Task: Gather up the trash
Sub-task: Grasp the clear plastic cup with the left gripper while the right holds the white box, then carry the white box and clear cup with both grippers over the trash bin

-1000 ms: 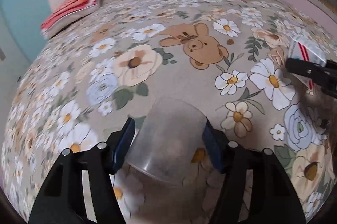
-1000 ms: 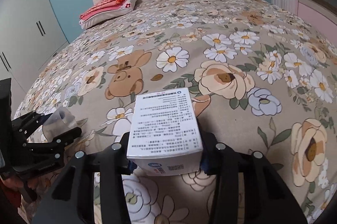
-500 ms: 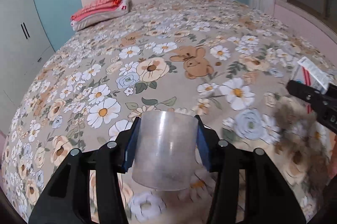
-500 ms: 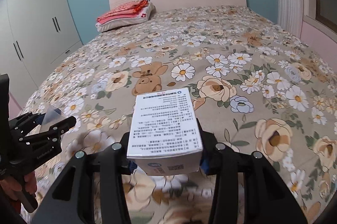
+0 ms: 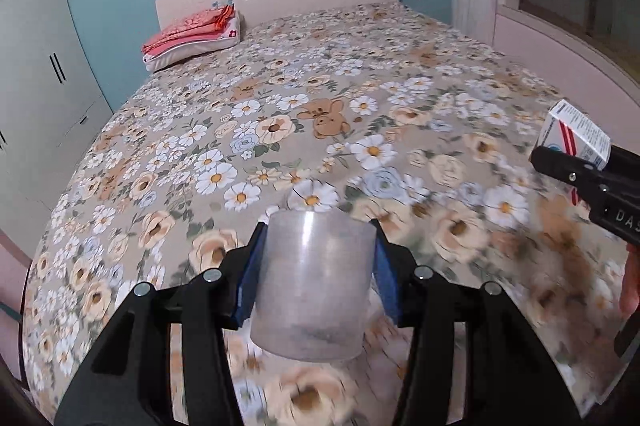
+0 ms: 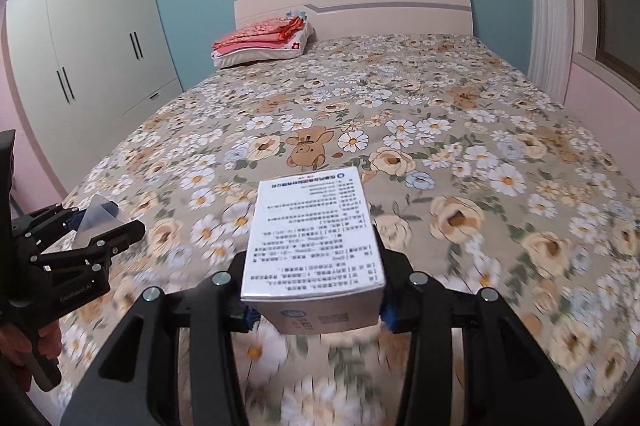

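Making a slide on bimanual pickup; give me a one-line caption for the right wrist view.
Right gripper holds a printed box above the floral bed; left gripper holds a clear cup.

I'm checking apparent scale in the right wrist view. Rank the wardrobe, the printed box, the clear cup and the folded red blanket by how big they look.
1. wardrobe
2. printed box, enlarged by nearness
3. folded red blanket
4. clear cup, partly hidden by the left gripper

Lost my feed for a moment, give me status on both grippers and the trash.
Left gripper shut on clear plastic cup. Right gripper shut on white printed box. Both held above the floral bed. Nothing in the way.
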